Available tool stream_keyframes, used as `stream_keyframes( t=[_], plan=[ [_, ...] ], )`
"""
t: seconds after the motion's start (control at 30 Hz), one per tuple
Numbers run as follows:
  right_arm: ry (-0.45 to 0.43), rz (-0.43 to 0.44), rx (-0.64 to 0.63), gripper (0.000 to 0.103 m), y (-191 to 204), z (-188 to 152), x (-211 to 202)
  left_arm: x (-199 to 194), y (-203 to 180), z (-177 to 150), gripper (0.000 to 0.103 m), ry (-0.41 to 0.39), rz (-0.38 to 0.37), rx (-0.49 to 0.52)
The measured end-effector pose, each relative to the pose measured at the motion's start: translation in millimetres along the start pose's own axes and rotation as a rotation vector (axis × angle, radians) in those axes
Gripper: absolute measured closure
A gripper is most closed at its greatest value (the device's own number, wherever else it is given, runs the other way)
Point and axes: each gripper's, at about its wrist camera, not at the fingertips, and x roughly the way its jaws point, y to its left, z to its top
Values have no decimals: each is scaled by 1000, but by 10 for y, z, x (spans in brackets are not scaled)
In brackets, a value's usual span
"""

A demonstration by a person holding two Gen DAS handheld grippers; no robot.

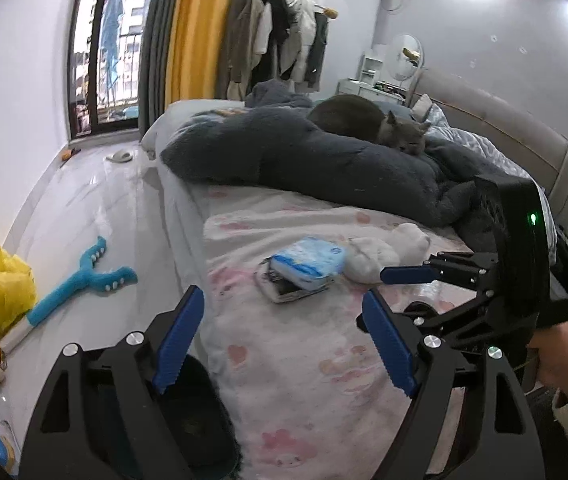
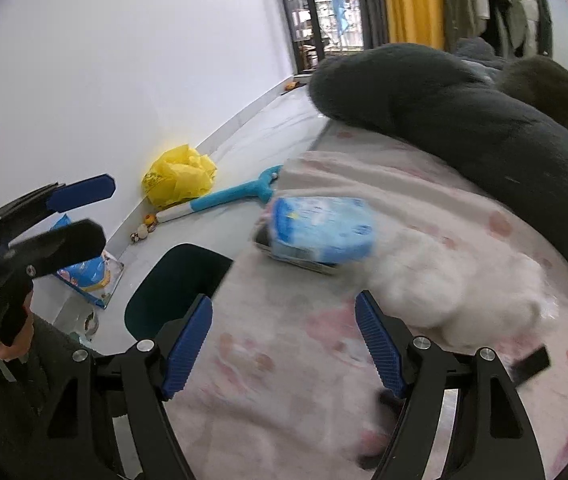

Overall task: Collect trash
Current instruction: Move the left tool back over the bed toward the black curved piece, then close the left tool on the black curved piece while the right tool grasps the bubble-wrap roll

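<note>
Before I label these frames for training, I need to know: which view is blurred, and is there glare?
Left wrist view: sharp, the tissue pack crisp, with window glare on the floor. Right wrist view: motion-blurred, the tissue pack and white wad smeared; both bend toward the edges.

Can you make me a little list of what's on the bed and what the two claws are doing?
left claw: open, holding nothing
right claw: open, holding nothing, near the tissues
crumpled white tissues: on the pink bed sheet
blue tissue pack: lying on top of a phone
grey cat: on the dark blanket
yellow bag: on the floor by the wall
</note>
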Motion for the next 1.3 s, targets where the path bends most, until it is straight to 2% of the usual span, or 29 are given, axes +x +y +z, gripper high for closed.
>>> stream_keyframes(
  t=[0.5, 0.73, 1.2, 1.27, 1.3],
  plan=[
    [-29, 34, 182, 28, -793, -332, -303, 380, -727, -88, 17, 47, -137, 112],
    [-35, 12, 192, 28, -951, -412, -374, 510, -987, -132, 16, 63, -186, 157],
    [-20, -166, 158, 28, -1177, -641, -484, 813, -1315, -266, 14, 135, -235, 218],
    [-22, -189, 146, 38, -1199, -634, -462, 868, -1338, -278, 13, 147, -243, 209],
    [-14, -209, 134, 39, -1203, -627, -429, 880, -1343, -288, 13, 153, -248, 204]
  ],
)
